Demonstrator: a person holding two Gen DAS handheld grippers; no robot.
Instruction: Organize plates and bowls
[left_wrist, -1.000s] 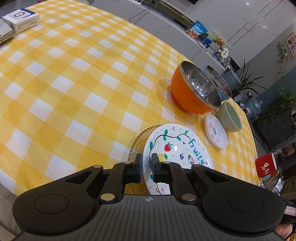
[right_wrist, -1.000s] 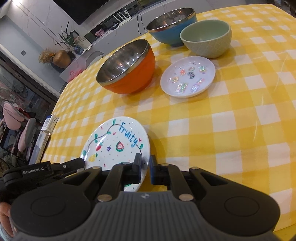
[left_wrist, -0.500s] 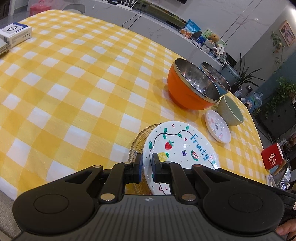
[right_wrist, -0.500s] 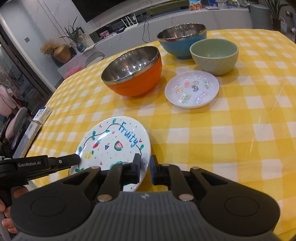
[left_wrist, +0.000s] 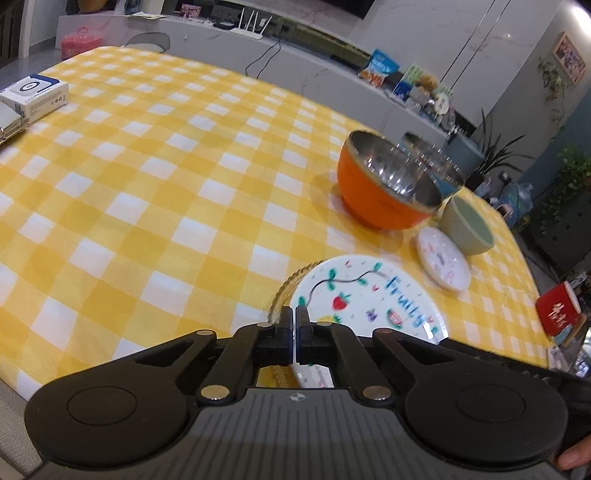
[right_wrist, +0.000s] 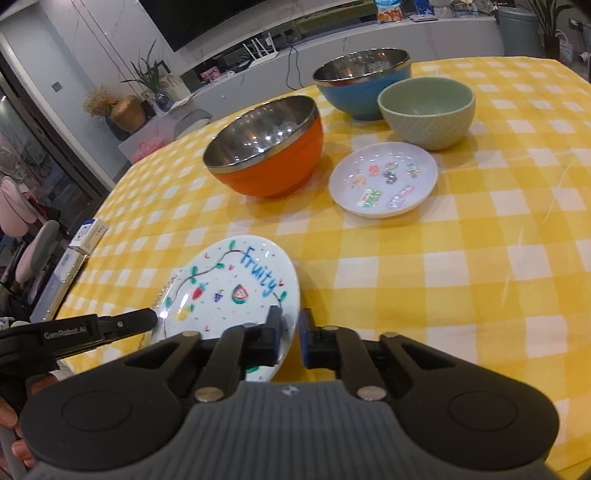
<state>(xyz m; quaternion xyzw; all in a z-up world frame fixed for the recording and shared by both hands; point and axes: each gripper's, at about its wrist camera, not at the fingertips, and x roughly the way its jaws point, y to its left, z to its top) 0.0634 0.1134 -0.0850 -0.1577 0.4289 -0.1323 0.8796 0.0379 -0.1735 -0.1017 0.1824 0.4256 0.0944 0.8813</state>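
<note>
- The left gripper (left_wrist: 294, 325) has its jaws closed on the near left rim of the fruit plate (left_wrist: 365, 299); they have just been closing, with the thin rim between them.
- The right gripper (right_wrist: 290, 334) has its jaws almost closed, pinching the near right rim of the same plate (right_wrist: 236, 284).
- The fruit plate is near the front edge of the tabletop (right_wrist: 461, 258), which has a yellow checked cloth.
- The left view shows a glass plate (left_wrist: 286, 291) with a ribbed rim under the fruit plate; in the right view only a small part of it (right_wrist: 168, 290) shows at the left side.
- The right view shows the left gripper (right_wrist: 147, 318) from the side, reaching the plate rim.
- The orange bowl (right_wrist: 266, 147), the blue bowl (right_wrist: 364, 79), the green bowl (right_wrist: 428, 109) and the small plate (right_wrist: 384, 181) stand close together towards the far edge.
- In the left view the blue bowl (left_wrist: 445, 181) is mostly hidden behind the orange bowl (left_wrist: 388, 188).
- Only the left view shows a red mug (left_wrist: 556, 312) beyond the right edge of the tabletop, and a white box (left_wrist: 35, 94) at the far left edge.
</note>
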